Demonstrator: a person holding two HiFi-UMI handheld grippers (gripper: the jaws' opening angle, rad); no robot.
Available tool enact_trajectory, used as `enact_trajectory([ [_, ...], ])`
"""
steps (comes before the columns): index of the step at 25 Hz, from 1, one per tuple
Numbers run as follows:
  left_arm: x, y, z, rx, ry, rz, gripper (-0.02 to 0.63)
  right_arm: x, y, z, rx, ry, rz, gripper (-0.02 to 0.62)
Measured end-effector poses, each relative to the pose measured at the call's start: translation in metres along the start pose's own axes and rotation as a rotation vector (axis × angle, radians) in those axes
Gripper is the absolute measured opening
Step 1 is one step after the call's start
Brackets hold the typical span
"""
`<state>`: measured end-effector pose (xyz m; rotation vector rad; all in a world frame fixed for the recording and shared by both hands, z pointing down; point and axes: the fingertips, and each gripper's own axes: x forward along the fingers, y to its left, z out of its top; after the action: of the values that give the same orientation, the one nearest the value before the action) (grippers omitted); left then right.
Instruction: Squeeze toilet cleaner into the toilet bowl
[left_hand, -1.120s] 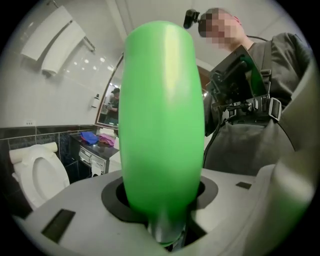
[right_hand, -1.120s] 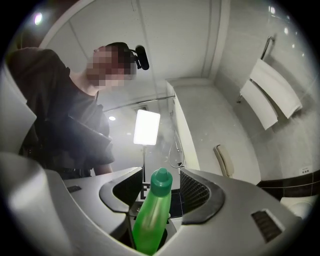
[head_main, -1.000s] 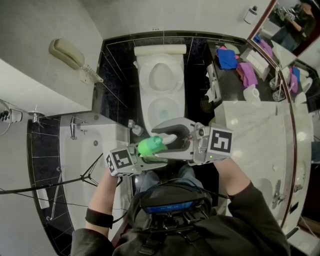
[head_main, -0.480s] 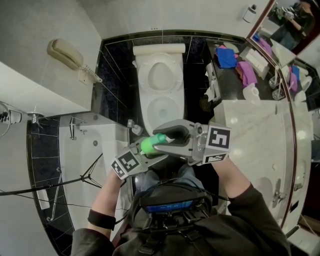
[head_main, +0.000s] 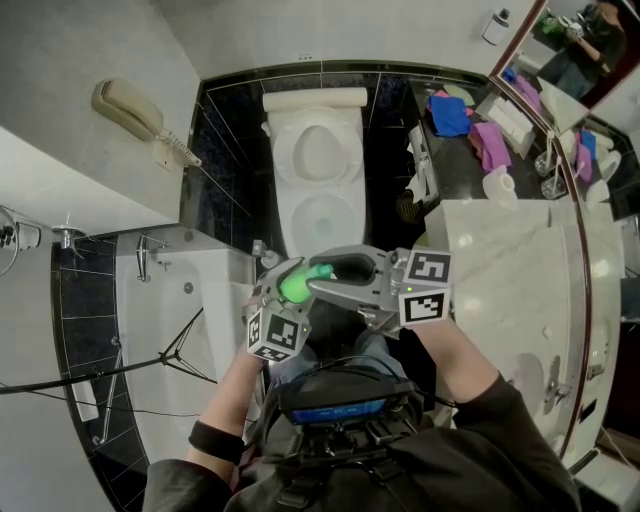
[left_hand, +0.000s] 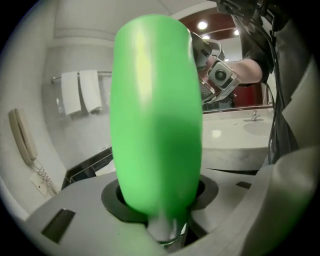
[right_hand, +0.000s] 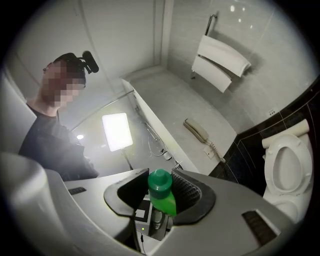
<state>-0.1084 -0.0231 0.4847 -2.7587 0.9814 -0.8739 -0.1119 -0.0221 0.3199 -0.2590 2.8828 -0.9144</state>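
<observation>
A green toilet cleaner bottle (head_main: 293, 284) is held in front of me, above the near end of the white toilet bowl (head_main: 288, 226). My left gripper (head_main: 287, 290) is shut on the bottle's body (left_hand: 155, 115), which fills the left gripper view. My right gripper (head_main: 334, 271) comes in from the right. Its jaws have just been closing and now sit around the darker green cap (right_hand: 160, 181), with both pads touching it. The toilet (right_hand: 285, 165), with its seat raised, lies at the right edge of the right gripper view.
A wall telephone (head_main: 125, 108) hangs at the left, over the bathtub (head_main: 180, 300). The marble vanity counter (head_main: 500, 260) stands at the right, with cloths and a mirror behind it. Towels (right_hand: 220, 62) hang on a rail.
The left gripper has swung round and sunk with the bottle, so its marker cube now hangs lower. The right jaws have narrowed onto the cap, and the right gripper has dropped a little.
</observation>
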Motion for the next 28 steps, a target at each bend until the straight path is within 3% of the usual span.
enact_trajectory([
  [4,0.001,-0.001,-0.004,0.019,0.005,0.028,0.193,0.000,0.000,-0.005,0.016,0.021,0.001,0.155],
  [9,0.000,-0.007,-0.002,-0.032,-0.009,-0.021,0.193,-0.001,0.006,-0.004,0.008,0.009,0.016,0.159],
  [19,-0.007,-0.011,0.007,-0.127,-0.037,-0.079,0.193,-0.006,0.006,0.004,-0.200,0.000,-0.031,0.204],
  [24,-0.013,-0.003,0.019,-0.125,-0.050,-0.083,0.193,-0.016,0.004,0.006,-0.222,0.011,-0.061,0.204],
  [28,-0.018,0.004,0.012,-0.172,-0.032,-0.061,0.193,-0.028,-0.011,0.005,-0.238,0.004,-0.129,0.202],
])
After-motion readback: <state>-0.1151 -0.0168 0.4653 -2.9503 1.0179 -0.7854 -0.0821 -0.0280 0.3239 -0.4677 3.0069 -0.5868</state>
